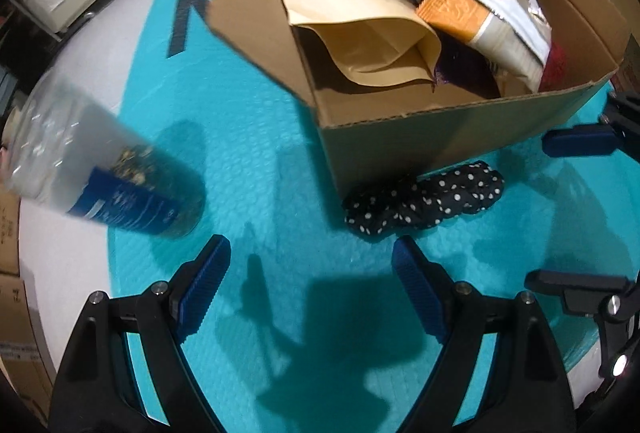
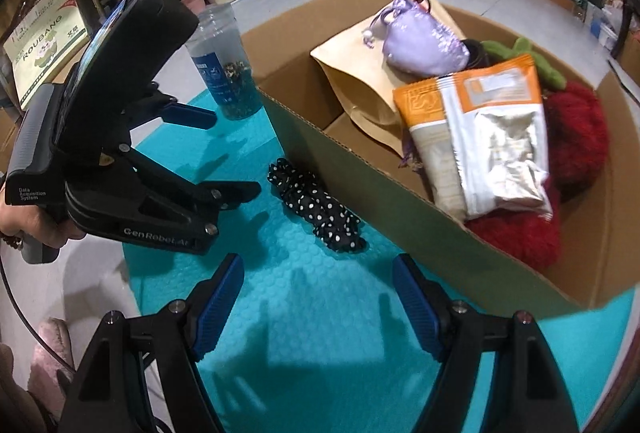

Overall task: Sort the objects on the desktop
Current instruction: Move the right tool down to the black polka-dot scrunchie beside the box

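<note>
Currently both tools, left tool (image 1: 310, 285) and right tool (image 2: 318, 297), are hanging open, empty, over the polka-dot scrunchie (image 2: 316, 211) lying unsorted beside the cardboard box (image 2: 360, 201).

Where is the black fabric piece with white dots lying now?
The black fabric piece with white dots lies on the turquoise mat, against the near wall of the brown cardboard box, right of the clear plastic jar.
</note>
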`<action>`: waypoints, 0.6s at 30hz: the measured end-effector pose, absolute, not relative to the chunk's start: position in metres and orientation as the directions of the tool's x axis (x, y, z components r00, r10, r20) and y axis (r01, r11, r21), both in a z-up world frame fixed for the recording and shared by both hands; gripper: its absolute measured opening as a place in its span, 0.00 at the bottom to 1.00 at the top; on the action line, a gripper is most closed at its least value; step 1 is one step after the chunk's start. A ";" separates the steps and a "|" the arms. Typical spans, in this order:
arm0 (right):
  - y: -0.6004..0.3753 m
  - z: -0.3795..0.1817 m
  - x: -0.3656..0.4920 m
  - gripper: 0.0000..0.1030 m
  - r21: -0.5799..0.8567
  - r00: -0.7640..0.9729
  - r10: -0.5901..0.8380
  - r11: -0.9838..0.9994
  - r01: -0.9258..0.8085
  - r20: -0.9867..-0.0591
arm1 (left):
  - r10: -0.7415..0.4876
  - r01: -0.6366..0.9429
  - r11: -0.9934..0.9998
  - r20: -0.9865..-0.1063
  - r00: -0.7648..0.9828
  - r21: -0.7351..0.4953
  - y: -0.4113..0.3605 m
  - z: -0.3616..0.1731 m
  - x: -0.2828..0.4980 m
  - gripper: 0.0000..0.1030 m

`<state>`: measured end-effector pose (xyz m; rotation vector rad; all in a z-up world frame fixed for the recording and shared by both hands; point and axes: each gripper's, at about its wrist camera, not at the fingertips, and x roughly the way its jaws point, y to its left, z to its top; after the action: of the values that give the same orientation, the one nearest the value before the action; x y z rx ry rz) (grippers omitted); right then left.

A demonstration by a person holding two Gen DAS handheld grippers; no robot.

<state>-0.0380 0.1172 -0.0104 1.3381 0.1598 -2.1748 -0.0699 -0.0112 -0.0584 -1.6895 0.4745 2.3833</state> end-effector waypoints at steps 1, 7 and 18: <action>0.117 -0.013 -0.041 0.74 0.192 -0.329 -0.409 -0.825 0.531 -0.851 | -0.035 -0.334 -0.930 -0.941 -0.337 0.154 -0.011 -0.060 -0.071 0.81; 0.119 -0.028 -0.056 0.65 0.228 -0.283 -0.433 -0.806 0.546 -0.856 | -0.024 -0.385 -0.908 -0.940 -0.341 0.163 -0.002 -0.067 -0.076 0.81; 0.118 -0.038 -0.055 0.52 0.210 -0.317 -0.410 -0.833 0.512 -0.855 | 0.025 -0.431 -0.894 -0.947 -0.319 0.121 0.007 -0.074 -0.083 0.80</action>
<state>-0.0554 0.1180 -0.0384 1.3648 0.1333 -2.1668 -0.0833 0.0066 -0.0744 -1.6307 0.5169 2.2833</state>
